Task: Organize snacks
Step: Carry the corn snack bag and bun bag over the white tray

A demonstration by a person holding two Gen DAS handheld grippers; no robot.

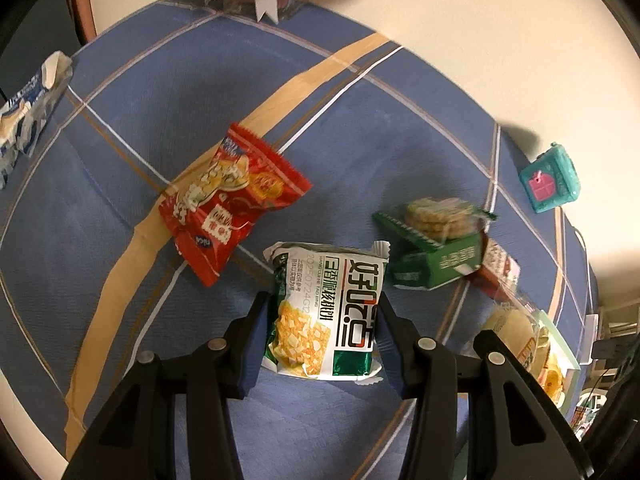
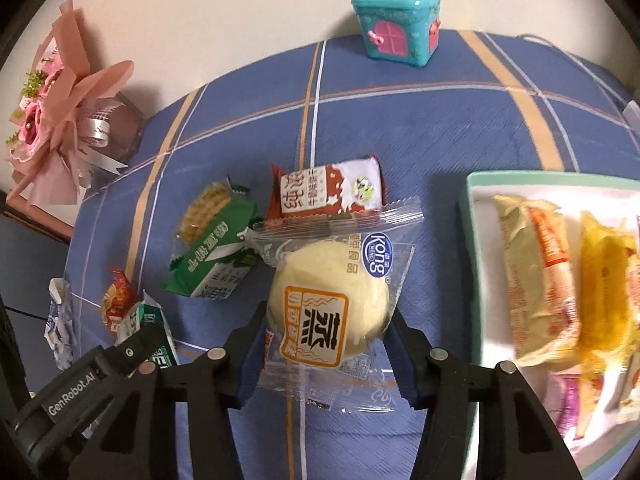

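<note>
Both grippers are loaded. Our left gripper [image 1: 324,320] is clamped on a white-and-green walnut cake packet [image 1: 326,312], and our right gripper [image 2: 328,334] grips a clear-wrapped steamed cake [image 2: 332,300] by its sides.

We take the mint-rimmed tray [image 2: 466,240] as landmark. It sits just to the right of the steamed cake and already holds several yellow and orange packets. We judge we are mid-sort, each hand carrying one snack toward that tray.

Left of the tray, loose on the blue plaid cloth [image 2: 420,120], lie a green biscuit packet [image 2: 212,256] and a red-and-white candy packet [image 2: 328,192]; a red snack bag [image 1: 232,204] lies further left.

Next, the right gripper should clear the tray's raised rim and release onto its bare white near corner. Open cloth beyond the tray gives room; a teal toy house [image 2: 396,24] stands at the far edge.
</note>
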